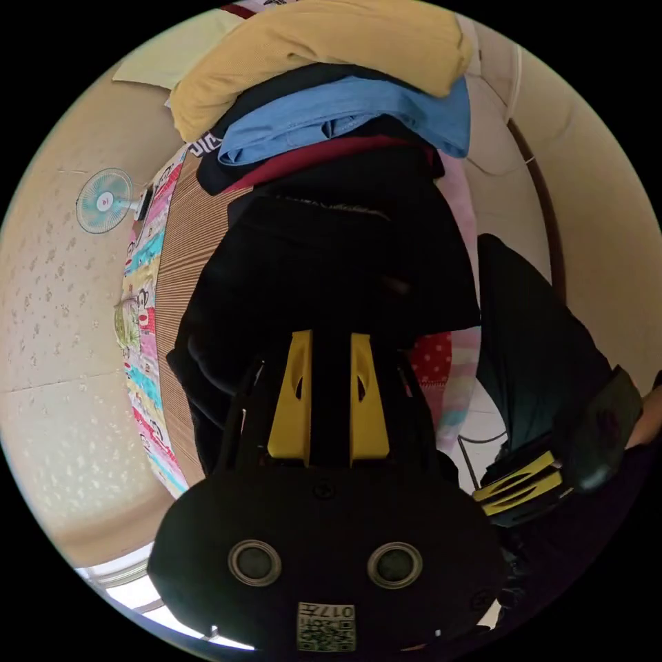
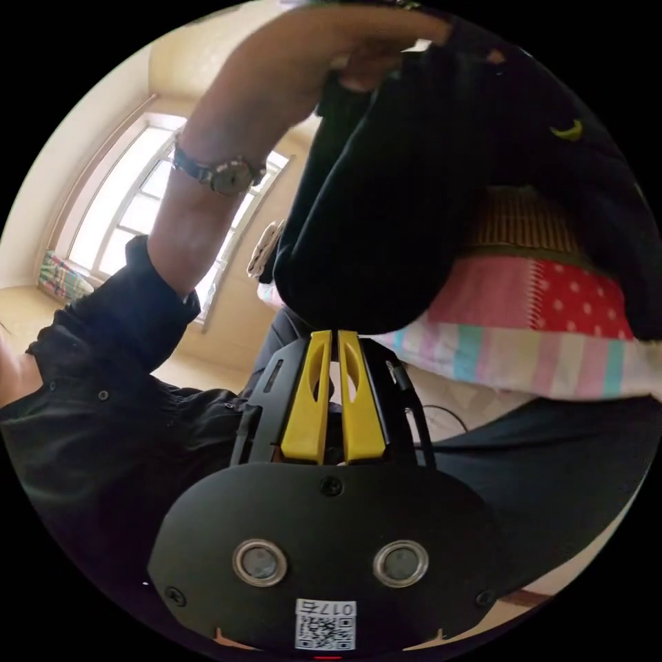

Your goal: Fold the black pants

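Note:
The black pants (image 1: 331,262) hang bunched in front of my left gripper (image 1: 329,338), and dark cloth fills the gap between its yellow jaws. My right gripper (image 1: 486,493) shows low on the right in the left gripper view, with another black fold (image 1: 538,345) rising from it. In the right gripper view, my right gripper (image 2: 329,334) has its jaws nearly together, their tips in the lower edge of the pants (image 2: 386,207). A person's hand (image 2: 358,55) is at the top of that cloth, with a watch (image 2: 224,176) on the wrist.
A pile of clothes sits behind the pants: yellow (image 1: 317,48), blue (image 1: 345,110) and dark red (image 1: 324,152). They lie on a bamboo mat (image 1: 183,255) over a patterned bed cover (image 2: 524,324). A wall fan (image 1: 103,200) and a bright window (image 2: 124,207) are in view.

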Available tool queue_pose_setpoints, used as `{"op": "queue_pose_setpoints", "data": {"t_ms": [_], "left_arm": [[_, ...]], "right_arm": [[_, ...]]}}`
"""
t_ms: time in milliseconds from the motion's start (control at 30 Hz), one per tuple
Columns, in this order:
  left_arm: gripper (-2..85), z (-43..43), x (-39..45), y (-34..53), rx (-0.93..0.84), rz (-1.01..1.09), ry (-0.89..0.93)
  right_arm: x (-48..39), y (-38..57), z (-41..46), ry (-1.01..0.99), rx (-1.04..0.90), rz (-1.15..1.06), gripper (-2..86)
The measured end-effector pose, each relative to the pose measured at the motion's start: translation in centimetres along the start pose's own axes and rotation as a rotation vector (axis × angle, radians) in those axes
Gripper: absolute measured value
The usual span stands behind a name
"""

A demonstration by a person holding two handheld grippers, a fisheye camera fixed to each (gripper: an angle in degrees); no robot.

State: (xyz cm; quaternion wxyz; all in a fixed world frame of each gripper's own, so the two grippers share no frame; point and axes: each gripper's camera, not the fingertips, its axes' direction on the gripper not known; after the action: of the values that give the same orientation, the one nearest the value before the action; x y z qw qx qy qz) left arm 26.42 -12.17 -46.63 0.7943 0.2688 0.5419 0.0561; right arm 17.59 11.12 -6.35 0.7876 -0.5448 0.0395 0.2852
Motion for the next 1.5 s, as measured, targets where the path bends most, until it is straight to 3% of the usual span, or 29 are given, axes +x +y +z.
{"op": "queue_pose_setpoints", "data": {"t_ms": [267,433,833,967,1167,1267,1500], "left_arm": [[5.1,2.7,1.3,1.5,0.098,-0.028,0.048],[0.7,1.7,-2.1,5.4,0.256,-0.183,0.241],[-0.4,-1.8,-13.3,17.6,0.572,-0.553,0.705],[-0.5,-2.8,-15.9,21.5,0.676,-0.625,0.806],[-0.5,-6.1,-18.9,28.6,0.927,-0.675,0.915],[-0.5,-8.9,-20.2,33.2,1.103,-0.701,0.954],[-0.4,-19.4,-24.0,45.0,1.365,-0.794,0.822]], "right_arm": [[2.6,-1.7,-3.8,0.022,0.168,0.097,5.8],[2.2,-3.5,-4.7,0.078,0.363,0.147,7.7],[2.4,-4.9,-2.1,0.284,0.738,0.273,10.7],[3.2,-7.0,1.1,0.242,0.712,0.330,11.9],[2.4,-10.5,6.0,0.374,0.700,0.410,8.1],[0.1,-10.9,6.4,0.354,0.738,0.340,5.0],[-14.6,-8.7,2.9,0.503,0.980,0.030,3.1]]}}
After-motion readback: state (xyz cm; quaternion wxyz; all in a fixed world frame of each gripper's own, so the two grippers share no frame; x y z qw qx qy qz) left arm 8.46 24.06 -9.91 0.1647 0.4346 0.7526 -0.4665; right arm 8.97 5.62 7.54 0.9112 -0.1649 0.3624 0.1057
